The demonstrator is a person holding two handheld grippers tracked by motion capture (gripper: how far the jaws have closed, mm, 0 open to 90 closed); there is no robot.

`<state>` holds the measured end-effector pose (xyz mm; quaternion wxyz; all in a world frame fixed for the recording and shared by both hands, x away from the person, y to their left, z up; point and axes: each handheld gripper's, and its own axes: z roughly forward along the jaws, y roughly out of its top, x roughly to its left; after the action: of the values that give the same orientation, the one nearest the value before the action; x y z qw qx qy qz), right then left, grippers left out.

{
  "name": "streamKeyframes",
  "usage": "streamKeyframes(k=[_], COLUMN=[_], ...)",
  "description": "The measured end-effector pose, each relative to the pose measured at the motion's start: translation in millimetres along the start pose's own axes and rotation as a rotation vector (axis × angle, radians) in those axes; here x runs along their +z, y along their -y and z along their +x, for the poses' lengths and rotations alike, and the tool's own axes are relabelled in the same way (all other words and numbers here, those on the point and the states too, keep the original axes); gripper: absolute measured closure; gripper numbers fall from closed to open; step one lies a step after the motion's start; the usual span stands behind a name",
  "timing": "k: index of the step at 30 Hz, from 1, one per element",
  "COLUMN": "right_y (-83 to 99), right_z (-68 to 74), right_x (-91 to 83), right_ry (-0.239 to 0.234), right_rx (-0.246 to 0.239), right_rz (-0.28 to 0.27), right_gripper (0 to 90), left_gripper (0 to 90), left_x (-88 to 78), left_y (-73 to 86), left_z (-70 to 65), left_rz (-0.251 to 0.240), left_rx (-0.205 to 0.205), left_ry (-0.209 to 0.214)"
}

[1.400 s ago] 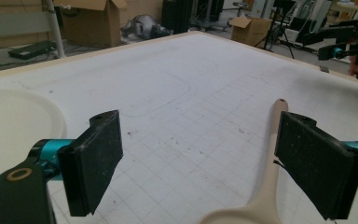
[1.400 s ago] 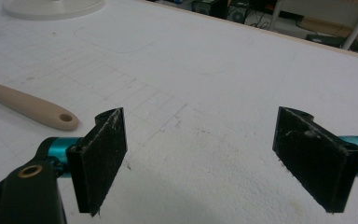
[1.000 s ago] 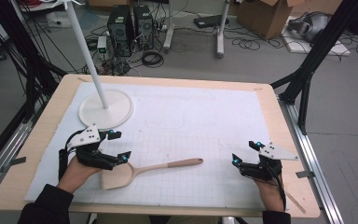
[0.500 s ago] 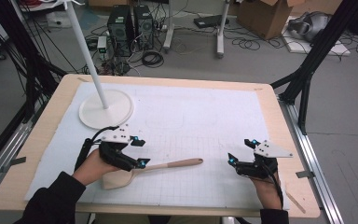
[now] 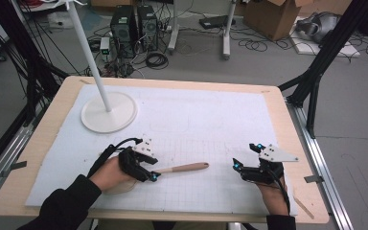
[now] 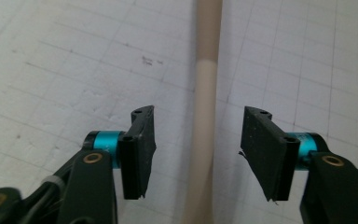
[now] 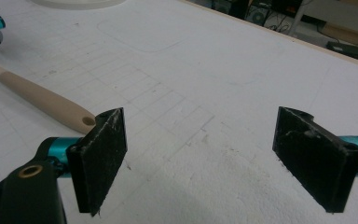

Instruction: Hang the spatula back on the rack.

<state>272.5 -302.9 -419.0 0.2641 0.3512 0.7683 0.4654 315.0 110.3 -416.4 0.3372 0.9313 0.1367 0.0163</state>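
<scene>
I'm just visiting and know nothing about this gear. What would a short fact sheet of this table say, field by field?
Surface: wooden table under a white gridded mat
Main item: wooden spoon lying flat on the mat
Left gripper: open, its jaws either side of the spoon's handle, not closed on it
Right gripper: open, holding nothing, apart from the spoon's handle end
Other item: white round-based stand at the far left

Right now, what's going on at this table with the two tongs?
A person works at a white gridded mat, one pair of tongs in each hand. The left tongs are open and straddle the handle of a wooden spoon lying flat on the mat, the jaws on either side of it but not closed on it. The right tongs are open and empty, near the handle's free end. A white lamp base stands at the far left.
</scene>
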Motion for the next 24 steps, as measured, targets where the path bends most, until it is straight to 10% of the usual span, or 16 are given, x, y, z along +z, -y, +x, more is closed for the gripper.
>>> streamKeyframes(k=[24], right_y=[-0.4], right_z=[1.5], right_x=[2.3], right_ry=[-0.003], right_rx=[0.009], right_rz=[0.008], right_gripper=[16.7], left_gripper=[77.4], left_x=[11.4], left_y=[0.6], left_z=[-4.0], left_rz=[0.06], left_rx=[0.067], left_ry=[-0.015])
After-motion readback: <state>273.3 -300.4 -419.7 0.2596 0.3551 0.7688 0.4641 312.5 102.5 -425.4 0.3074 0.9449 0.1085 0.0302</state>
